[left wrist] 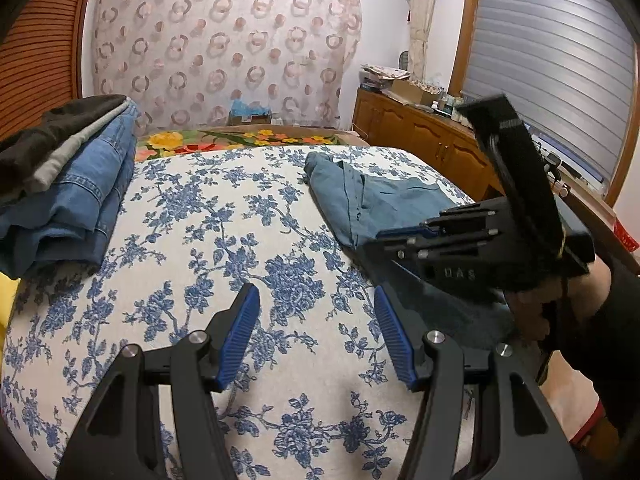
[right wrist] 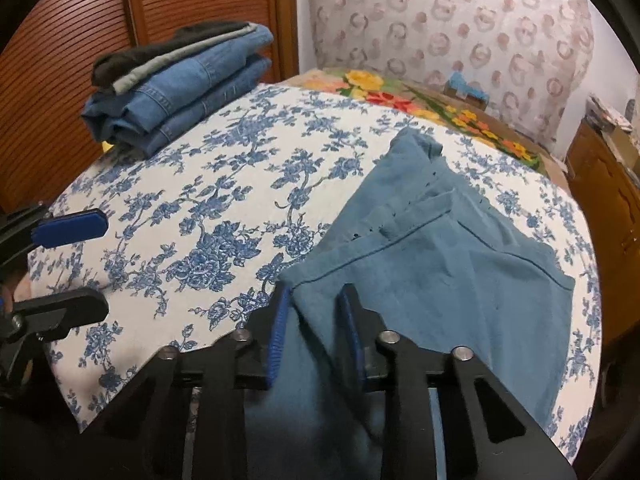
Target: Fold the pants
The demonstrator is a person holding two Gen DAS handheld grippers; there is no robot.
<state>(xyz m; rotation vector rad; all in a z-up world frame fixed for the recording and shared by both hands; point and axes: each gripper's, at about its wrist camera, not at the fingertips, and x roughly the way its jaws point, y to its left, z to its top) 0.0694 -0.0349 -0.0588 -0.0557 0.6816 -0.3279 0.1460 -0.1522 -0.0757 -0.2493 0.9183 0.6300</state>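
Floral bedspread (left wrist: 248, 208) (blue on white), patterned curtain (left wrist: 224, 52), wooden cabinet (left wrist: 420, 136)

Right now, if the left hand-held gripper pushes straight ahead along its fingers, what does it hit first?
Probably the bare floral bedspread: the left hand-held gripper is open, empty, angled down at it. The teal pants lie right of that line, the folded stack left. Depth is uncertain.
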